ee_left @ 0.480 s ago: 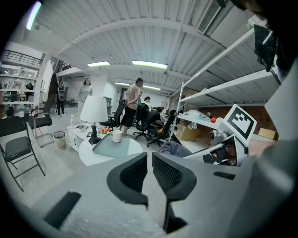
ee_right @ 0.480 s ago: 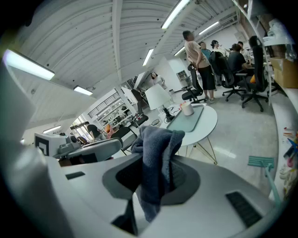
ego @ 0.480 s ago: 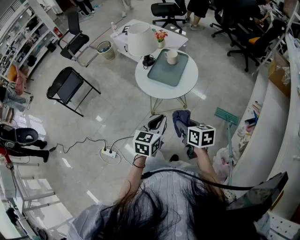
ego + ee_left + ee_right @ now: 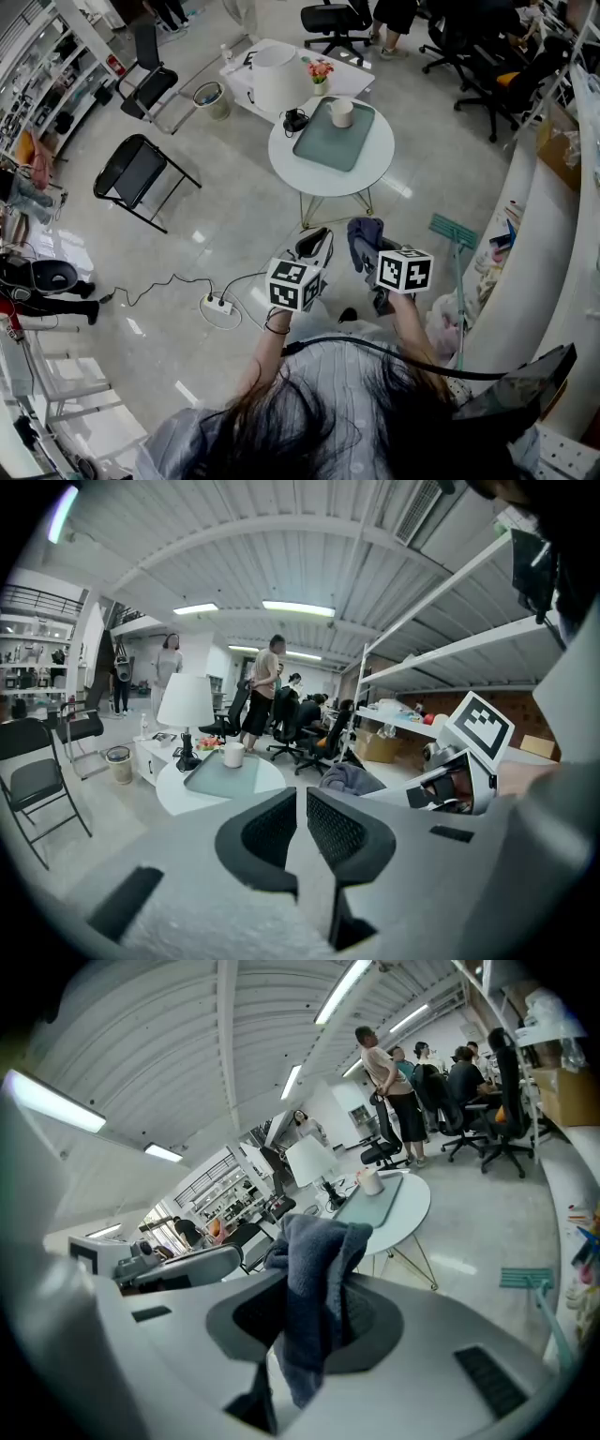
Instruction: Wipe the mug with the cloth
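Note:
A white mug (image 4: pixel 343 112) stands on a grey-green tray (image 4: pixel 323 139) on the round white table (image 4: pixel 309 178), well ahead of both grippers. In the left gripper view the mug (image 4: pixel 233 754) is small and far, and in the right gripper view the mug (image 4: pixel 371 1181) shows on the tray too. My right gripper (image 4: pixel 366 246) is shut on a dark blue-grey cloth (image 4: pixel 314 1283) that bunches above the jaws and hangs below them. My left gripper (image 4: pixel 316 246) is shut with nothing between its jaws, which nearly touch.
A white lamp (image 4: pixel 277 77), a black object and a small flower pot (image 4: pixel 322 71) stand at the table's far side. A folding chair (image 4: pixel 141 173) and a power strip (image 4: pixel 218 305) are to the left. A counter (image 4: pixel 548 253) runs along the right. People sit beyond.
Both grippers and the cloth have edged very slightly toward the table; otherwise nothing has visibly changed.

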Tool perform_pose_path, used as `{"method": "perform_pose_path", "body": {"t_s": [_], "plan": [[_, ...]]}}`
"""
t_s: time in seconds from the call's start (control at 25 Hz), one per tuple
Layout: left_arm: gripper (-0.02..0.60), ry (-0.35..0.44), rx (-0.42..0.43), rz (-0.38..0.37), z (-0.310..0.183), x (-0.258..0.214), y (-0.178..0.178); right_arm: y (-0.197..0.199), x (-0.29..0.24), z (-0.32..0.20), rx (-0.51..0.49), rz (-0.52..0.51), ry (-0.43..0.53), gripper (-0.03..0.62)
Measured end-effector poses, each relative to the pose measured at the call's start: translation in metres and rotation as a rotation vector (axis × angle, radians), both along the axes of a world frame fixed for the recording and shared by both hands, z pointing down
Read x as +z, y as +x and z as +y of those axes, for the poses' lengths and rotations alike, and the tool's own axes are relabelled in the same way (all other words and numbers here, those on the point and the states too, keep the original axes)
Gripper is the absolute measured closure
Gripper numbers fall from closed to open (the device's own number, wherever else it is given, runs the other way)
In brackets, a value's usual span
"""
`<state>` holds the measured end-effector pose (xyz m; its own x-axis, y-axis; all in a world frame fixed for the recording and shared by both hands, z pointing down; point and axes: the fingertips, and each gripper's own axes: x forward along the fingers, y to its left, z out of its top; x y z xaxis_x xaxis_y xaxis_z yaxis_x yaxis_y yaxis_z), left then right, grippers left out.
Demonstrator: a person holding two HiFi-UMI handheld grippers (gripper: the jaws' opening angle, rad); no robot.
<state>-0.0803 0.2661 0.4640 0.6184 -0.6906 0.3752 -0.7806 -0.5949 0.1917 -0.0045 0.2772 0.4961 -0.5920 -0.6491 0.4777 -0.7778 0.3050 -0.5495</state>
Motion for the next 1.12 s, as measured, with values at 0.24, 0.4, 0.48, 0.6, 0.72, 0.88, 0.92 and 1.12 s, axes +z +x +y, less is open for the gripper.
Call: {"method": "perform_pose_path", "body": {"t_s": [0.24,0.4,0.48,0.6,0.72,0.88,0.92,1.12], "plan": [[0.537,-0.005,0.013,-0.016,0.003,0.001,0.004,0.004,0.002,0.000,0.013,-0.028,-0.011,0.500],[0.537,-0.006,0.024,-0.043,0.005,0.002,0.003,0.003,0.004,-0.003,0.017,-0.039,-0.019,0.500],[0.537,-0.007,0.021,-0.054,0.003,0.003,-0.001,0.002,0.007,-0.004,0.020,-0.045,-0.024,0.500],[0.537,-0.009,0.000,-0.048,-0.006,0.005,-0.010,-0.004,0.011,-0.008,0.015,-0.049,-0.032,0.500],[0.537,-0.011,-0.008,-0.046,-0.017,0.008,-0.012,-0.004,0.016,-0.016,0.018,-0.049,-0.040,0.500],[0.537,-0.023,0.008,-0.045,-0.040,0.015,-0.007,0.005,0.020,-0.036,0.034,-0.043,-0.047,0.500],[0.537,-0.026,0.014,-0.043,-0.048,0.017,-0.004,0.007,0.021,-0.044,0.038,-0.040,-0.048,0.500],[0.537,-0.033,0.041,-0.028,-0.094,0.018,0.009,0.025,0.024,-0.085,0.063,-0.021,-0.066,0.500]]}}
